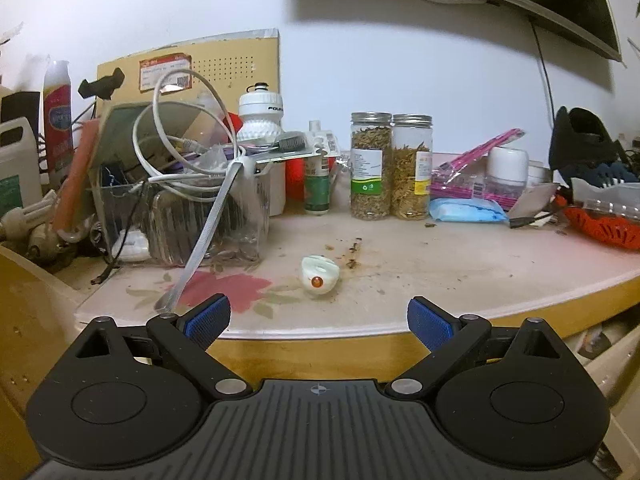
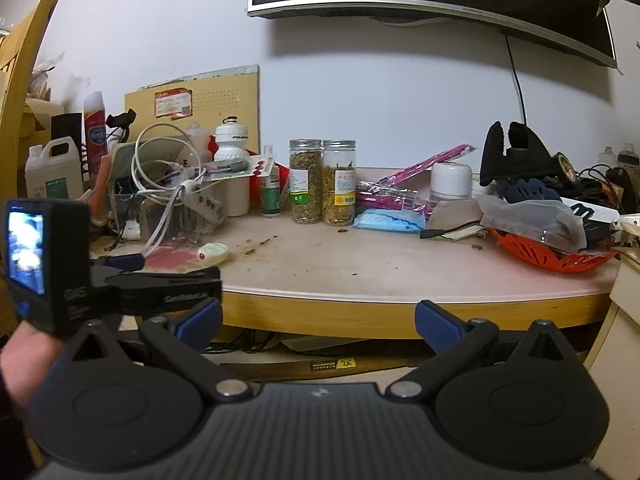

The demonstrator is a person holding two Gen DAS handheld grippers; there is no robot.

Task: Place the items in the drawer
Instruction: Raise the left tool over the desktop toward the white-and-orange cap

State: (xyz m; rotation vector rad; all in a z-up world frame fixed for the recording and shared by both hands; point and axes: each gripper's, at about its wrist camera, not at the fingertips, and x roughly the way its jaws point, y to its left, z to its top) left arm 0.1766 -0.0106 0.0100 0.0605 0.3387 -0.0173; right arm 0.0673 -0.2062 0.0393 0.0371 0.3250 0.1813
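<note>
Pale pink worktop (image 1: pixel 460 268) with wooden edge, stained and crowded along the wall. Left gripper (image 1: pixel 319 320) spread wide and empty, blue pads (image 1: pixel 208 320) level with the worktop's near edge. Just ahead at 12 o'clock, near that edge, a small white plastic piece with an orange dot (image 1: pixel 320 275), lying alone beside brown crumbs. At 10 o'clock, a clear plastic bin (image 1: pixel 188 216) stuffed with a white cable (image 1: pixel 176 136), a cable tie (image 1: pixel 208 236) hanging out onto the worktop. Farther back at 12 to 1 o'clock, two clear jars of dried herbs (image 1: pixel 390 166) standing side by side and touching, a green bottle (image 1: pixel 317 184) to their left, a blue packet (image 1: pixel 466 210) to their right. Right gripper (image 2: pixel 319 320) likewise wide open and empty, held back below the worktop edge, with the left gripper seen side-on at 9 o'clock. Orange basket (image 2: pixel 548 258) at 2 o'clock on the worktop. No drawer clearly made out in either view.
</note>
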